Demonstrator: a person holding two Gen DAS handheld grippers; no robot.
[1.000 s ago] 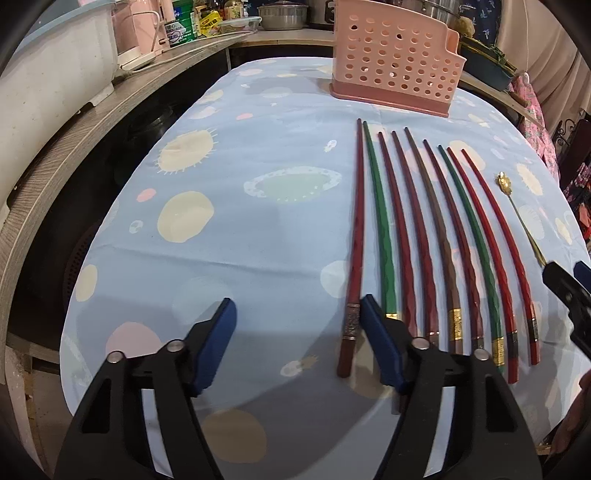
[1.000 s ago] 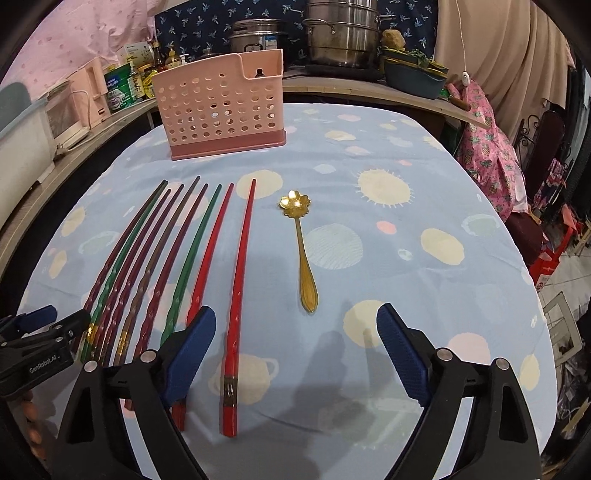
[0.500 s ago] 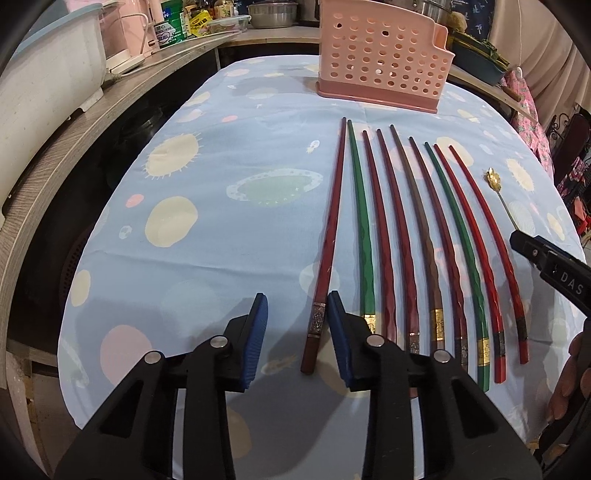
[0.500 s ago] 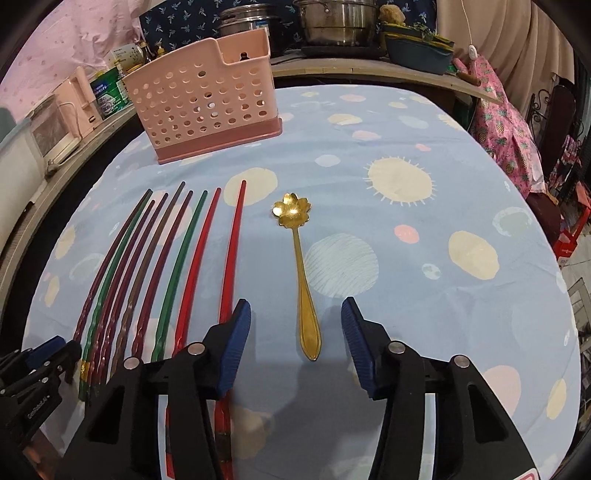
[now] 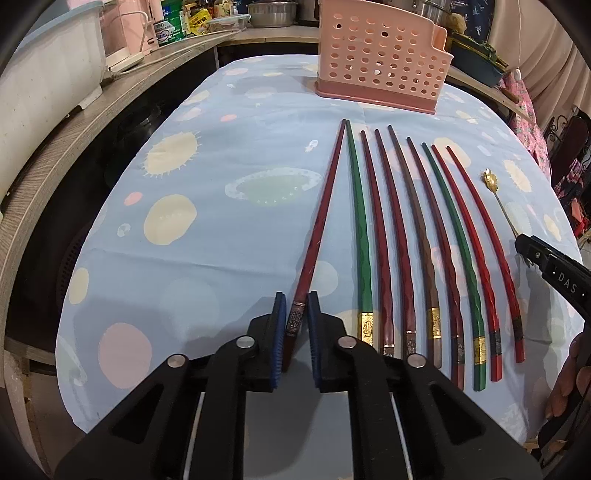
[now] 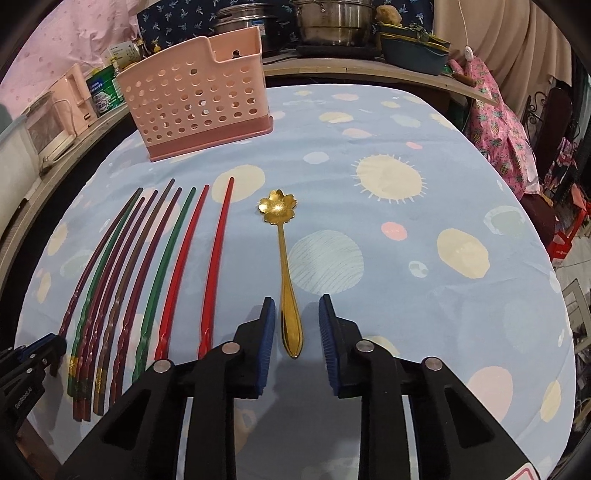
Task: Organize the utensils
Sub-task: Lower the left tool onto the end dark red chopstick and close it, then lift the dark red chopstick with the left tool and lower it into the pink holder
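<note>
Several red, green and brown chopsticks [image 5: 413,236] lie side by side on the blue spotted tablecloth [image 5: 221,155]. My left gripper [image 5: 296,314] has closed on the handle end of the leftmost dark red chopstick [image 5: 321,225], which now lies at an angle to the others. A gold flower-shaped spoon [image 6: 282,254] lies right of the chopsticks. My right gripper [image 6: 296,317] is open, its blue pads on either side of the spoon's handle without touching it. A pink perforated utensil holder [image 6: 195,99] stands at the far side of the table.
A wooden counter [image 5: 74,147] with a white appliance, jars and bottles runs along the left. Metal pots [image 6: 332,22] and a blue basin stand behind the table. Pink fabric [image 6: 498,122] hangs at the right.
Both grippers have moved forward and narrowed. The left one has closed onto the leftmost chopstick and swung its handle end left. The right one has come around the spoon handle.
</note>
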